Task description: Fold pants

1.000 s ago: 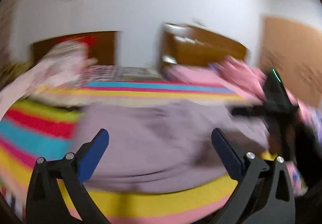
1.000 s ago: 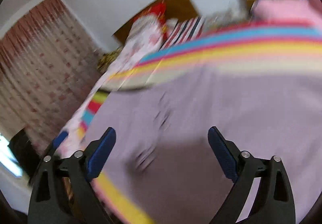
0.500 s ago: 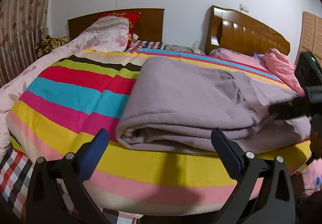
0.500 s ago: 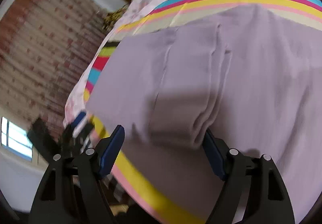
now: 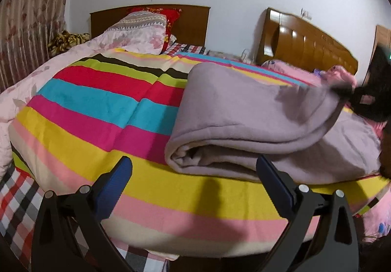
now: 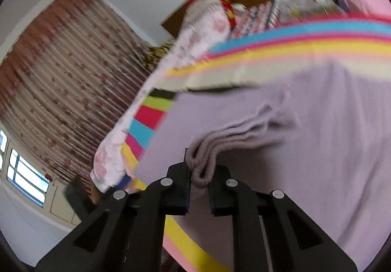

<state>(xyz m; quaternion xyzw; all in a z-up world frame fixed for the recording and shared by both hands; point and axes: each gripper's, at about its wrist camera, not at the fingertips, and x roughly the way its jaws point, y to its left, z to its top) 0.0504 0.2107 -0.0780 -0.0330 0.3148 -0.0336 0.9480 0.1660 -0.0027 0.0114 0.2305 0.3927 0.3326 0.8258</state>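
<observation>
Pants: mauve, folded over, lying on the right part of the striped blanket on the bed.
Right gripper: jaws have just been closing; pads now pinch the ribbed waistband, lifting that edge off the blanket.
Left gripper: jaws wide apart, nothing between them, hovering near the bed's front edge, left of the pants' rolled fold.
Background: floral pillow, two wooden headboards.
</observation>
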